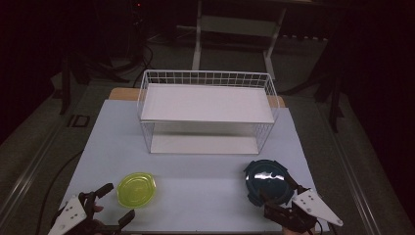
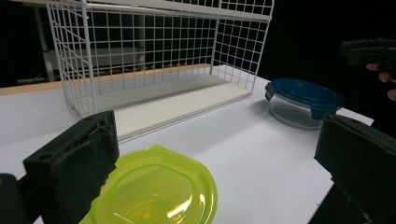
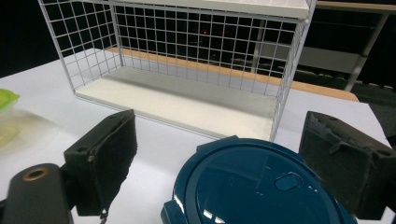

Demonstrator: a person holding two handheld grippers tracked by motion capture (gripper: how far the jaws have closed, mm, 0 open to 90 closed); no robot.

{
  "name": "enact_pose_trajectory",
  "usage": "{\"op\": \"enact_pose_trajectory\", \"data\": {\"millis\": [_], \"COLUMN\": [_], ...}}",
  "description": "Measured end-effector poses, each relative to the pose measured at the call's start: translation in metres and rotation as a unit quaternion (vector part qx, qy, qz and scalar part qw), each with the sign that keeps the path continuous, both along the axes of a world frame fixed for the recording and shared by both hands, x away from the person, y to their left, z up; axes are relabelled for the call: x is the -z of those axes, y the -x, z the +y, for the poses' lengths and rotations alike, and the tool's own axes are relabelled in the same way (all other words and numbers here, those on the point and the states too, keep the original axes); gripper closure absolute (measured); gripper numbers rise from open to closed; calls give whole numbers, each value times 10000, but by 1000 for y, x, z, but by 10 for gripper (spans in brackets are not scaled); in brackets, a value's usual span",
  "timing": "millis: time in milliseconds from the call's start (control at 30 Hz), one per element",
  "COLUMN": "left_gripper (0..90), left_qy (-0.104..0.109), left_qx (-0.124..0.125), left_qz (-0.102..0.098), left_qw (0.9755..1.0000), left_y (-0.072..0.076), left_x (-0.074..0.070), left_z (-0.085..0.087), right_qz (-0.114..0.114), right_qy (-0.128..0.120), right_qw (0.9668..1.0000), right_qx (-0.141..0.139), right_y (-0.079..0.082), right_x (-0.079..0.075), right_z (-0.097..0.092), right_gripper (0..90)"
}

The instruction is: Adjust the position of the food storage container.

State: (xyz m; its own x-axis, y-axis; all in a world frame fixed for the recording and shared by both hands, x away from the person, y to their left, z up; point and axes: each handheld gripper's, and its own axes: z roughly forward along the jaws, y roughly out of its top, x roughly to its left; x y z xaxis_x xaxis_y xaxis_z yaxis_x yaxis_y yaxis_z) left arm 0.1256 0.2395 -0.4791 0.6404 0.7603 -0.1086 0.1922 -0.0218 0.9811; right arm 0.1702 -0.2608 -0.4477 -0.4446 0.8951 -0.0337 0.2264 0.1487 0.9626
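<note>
- The left gripper (image 1: 114, 201) is in the lower left of the high view, with its jaws spread wide and nothing pinched between them.
- The round container with a yellow-green plastic lid (image 1: 137, 189) stands on the white bench (image 1: 205, 191), just beside the left gripper; in the left gripper view it (image 2: 156, 193) lies low in the middle of the frame, between the two jaws but apart from the pads.
- The right gripper (image 1: 279, 196) is in the lower right of the high view, jaws also spread.
- The round glass container with a dark blue clip lid (image 1: 266, 180) stands on the bench at the right gripper; in the right gripper view it (image 3: 257, 186) lies between the jaws, and I cannot tell if a pad touches it.
- The white wire rack with two white shelves (image 1: 208, 105) stands in the upper middle of the high view, well apart from both containers.
</note>
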Motion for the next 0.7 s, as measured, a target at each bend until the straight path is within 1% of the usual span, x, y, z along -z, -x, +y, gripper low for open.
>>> {"op": "enact_pose_trajectory", "data": {"millis": [67, 200, 233, 267, 367, 400, 433, 467, 533, 567, 633, 667, 700], "left_gripper": [0, 0, 0, 0, 0, 0, 0, 0, 0, 0, 0, 0, 0], "left_qy": [13, -4, -4, -15, -13, -5, 10, 10, 11, 11, 5, 5, 7], "left_qx": [-16, -15, -15, -6, -13, -16, -22, -22, -15, -15, -11, -9, -10], "left_qz": [-12, -19, -19, -11, -18, -22, -26, -26, -25, -25, -29, -31, -32], "left_qw": [10000, 10000, 10000, 10000, 10000, 10000, 10000, 10000, 10000, 10000, 10000, 10000, 10000], "left_y": [0, 0, 0, 0, 0, 0, 0, 0, 0, 0, 0, 0, 0], "left_x": [0, 0, 0, 0, 0, -1, -1, -1, 0, 0, -1, -1, -1], "left_z": [0, 0, 0, 0, 0, 0, 0, 0, 0, 0, 0, 0, 0], "right_qz": [2, 39, 53, 101, 152, 218, 255, 267, 409, 470, 498, 502, 547], "right_qy": [-43, -51, -82, -13, -58, -36, 12, 37, -17, -2, -4, -5, 58], "right_qw": [10000, 10000, 9999, 9999, 9997, 9997, 9997, 9996, 9987, 9985, 9983, 9984, 9981], "right_qx": [-25, -73, -109, -114, -155, -52, -57, -112, -317, -294, -319, -277, -265], "right_y": [1, 1, 2, 1, 0, -1, -3, -3, -6, -8, -9, -10, -10], "right_x": [-2, -5, -6, -9, -12, -15, -16, -18, -21, -23, -24, -25, -25], "right_z": [0, 0, 0, 0, -1, -2, -3, -5, -9, -11, -13, -18, -19], "right_gripper": [111, 111, 111, 111, 111, 111, 111, 111, 111, 112, 117, 140, 147]}}
